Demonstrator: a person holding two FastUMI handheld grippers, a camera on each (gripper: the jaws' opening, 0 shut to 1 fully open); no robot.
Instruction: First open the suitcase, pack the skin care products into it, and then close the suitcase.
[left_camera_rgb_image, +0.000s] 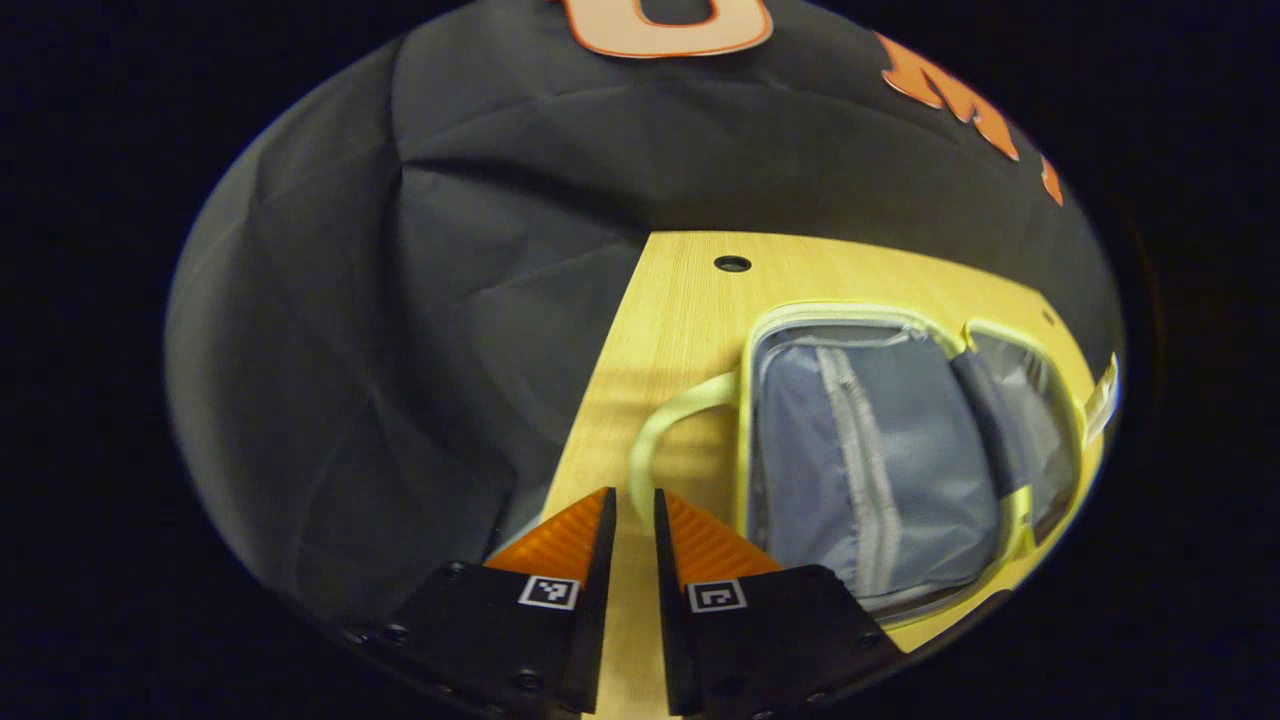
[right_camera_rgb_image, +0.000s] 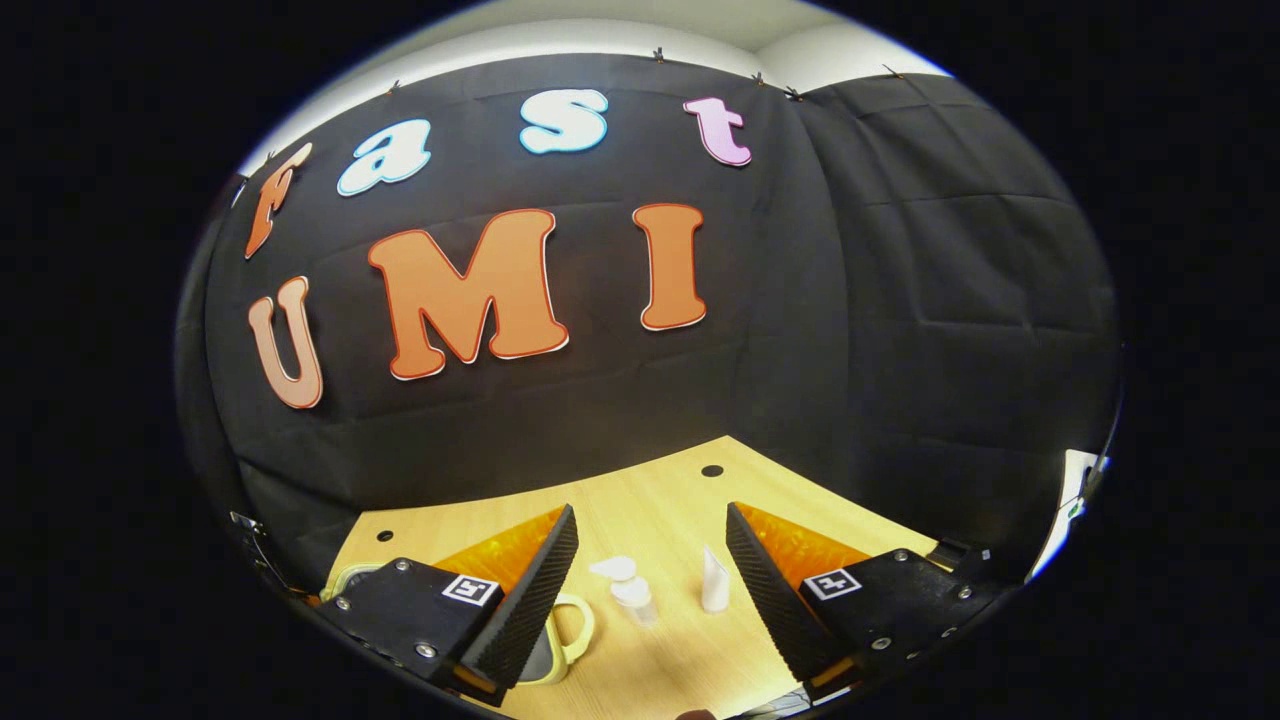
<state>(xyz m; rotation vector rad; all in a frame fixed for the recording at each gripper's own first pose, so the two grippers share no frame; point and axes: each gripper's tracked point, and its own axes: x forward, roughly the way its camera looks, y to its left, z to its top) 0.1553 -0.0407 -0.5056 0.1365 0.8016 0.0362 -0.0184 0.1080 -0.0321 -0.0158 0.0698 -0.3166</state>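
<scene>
Suitcase (left_camera_rgb_image: 880, 460) lies open on the surface (left_camera_rgb_image: 680, 310), grey lining up, pale handle (left_camera_rgb_image: 665, 425) toward the left hand-held gripper (left_camera_rgb_image: 632, 510), whose fingers are nearly together, holding nothing. Case sits ahead and right of that gripper, long axis running away from it. Right hand-held gripper (right_camera_rgb_image: 650, 545), fingers wide apart and empty, faces a pump bottle (right_camera_rgb_image: 630, 590) and a tube (right_camera_rgb_image: 714, 582), both upright between its fingers but farther off. Right is judged nearer the products. No legible labels on either.
</scene>
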